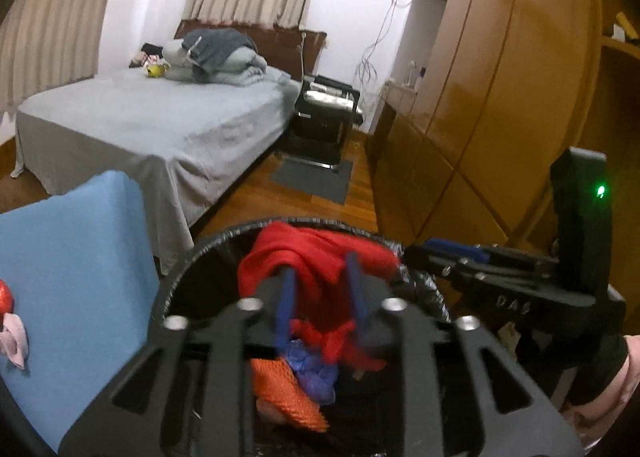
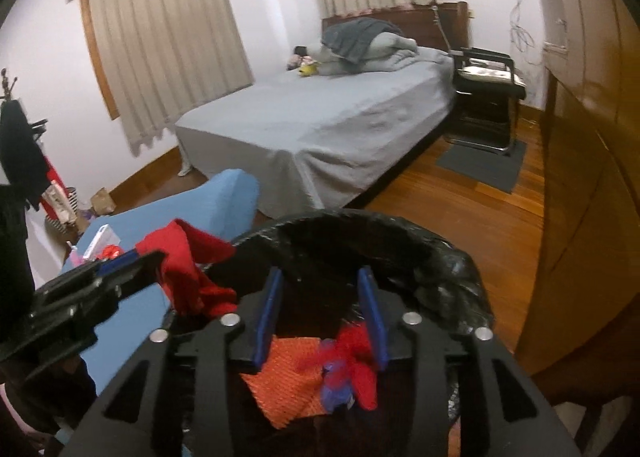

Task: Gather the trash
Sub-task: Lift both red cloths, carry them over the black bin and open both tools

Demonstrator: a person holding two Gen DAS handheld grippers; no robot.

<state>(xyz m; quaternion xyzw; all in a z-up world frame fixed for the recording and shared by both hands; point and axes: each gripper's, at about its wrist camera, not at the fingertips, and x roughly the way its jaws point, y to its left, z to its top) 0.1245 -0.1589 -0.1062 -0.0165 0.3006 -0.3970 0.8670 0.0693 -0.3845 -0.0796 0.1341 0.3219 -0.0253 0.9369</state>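
Observation:
A round bin lined with a black bag [image 1: 180, 269] [image 2: 452, 253] stands below both grippers. Inside lie an orange net [image 1: 288, 393] [image 2: 288, 381], a blue-purple wrapper [image 1: 312, 369] [image 2: 338, 381] and red scraps [image 2: 362, 361]. My left gripper [image 1: 320, 269] is over the bin with a red cloth [image 1: 316, 257] [image 2: 188, 261] draped over its blue fingers, which stand a little apart. My right gripper [image 2: 320, 285] is open and empty above the bin; it also shows in the left wrist view [image 1: 456, 249].
A blue-covered surface [image 1: 76, 277] [image 2: 192, 209] beside the bin holds small wrappers [image 1: 12, 333] and a white box [image 2: 102, 239]. Beyond are a grey bed [image 1: 160, 117] [image 2: 320, 121], a black chair [image 1: 324, 113] [image 2: 486, 97], a grey mat [image 1: 316, 177] and wooden wardrobes [image 1: 500, 97] on the right.

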